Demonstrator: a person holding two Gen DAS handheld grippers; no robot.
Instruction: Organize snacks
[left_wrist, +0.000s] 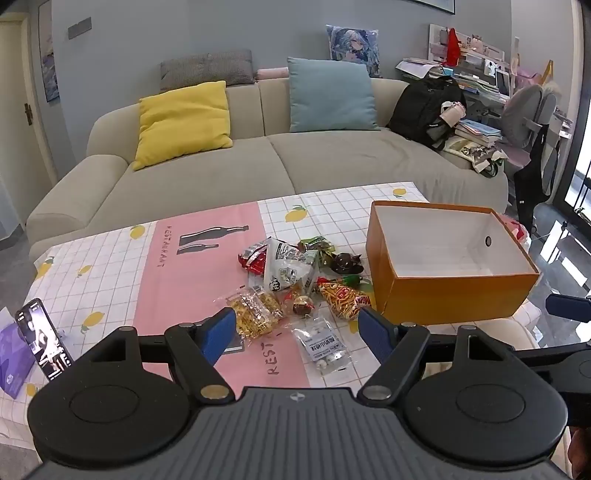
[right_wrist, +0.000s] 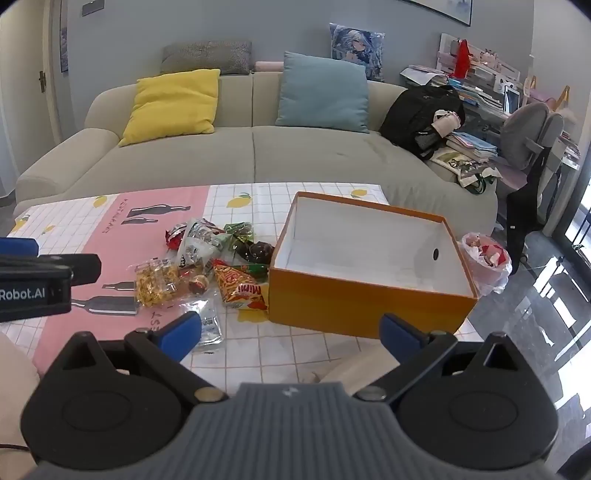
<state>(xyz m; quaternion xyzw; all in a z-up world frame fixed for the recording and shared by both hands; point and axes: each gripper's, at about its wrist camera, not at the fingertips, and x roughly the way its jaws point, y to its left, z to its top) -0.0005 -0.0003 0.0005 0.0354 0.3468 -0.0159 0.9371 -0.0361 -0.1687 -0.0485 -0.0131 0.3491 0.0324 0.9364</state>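
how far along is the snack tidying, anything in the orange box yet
Nothing looks done: the orange box is empty, its white inside bare. Nothing is in hand either; the left gripper and right gripper are both open and hold nothing. All of it is left: the snack pile lies loose on the tablecloth beside the box, including the yellow snack bag and the clear packet.

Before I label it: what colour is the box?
Orange outside, white inside; box shows best in the right wrist view.
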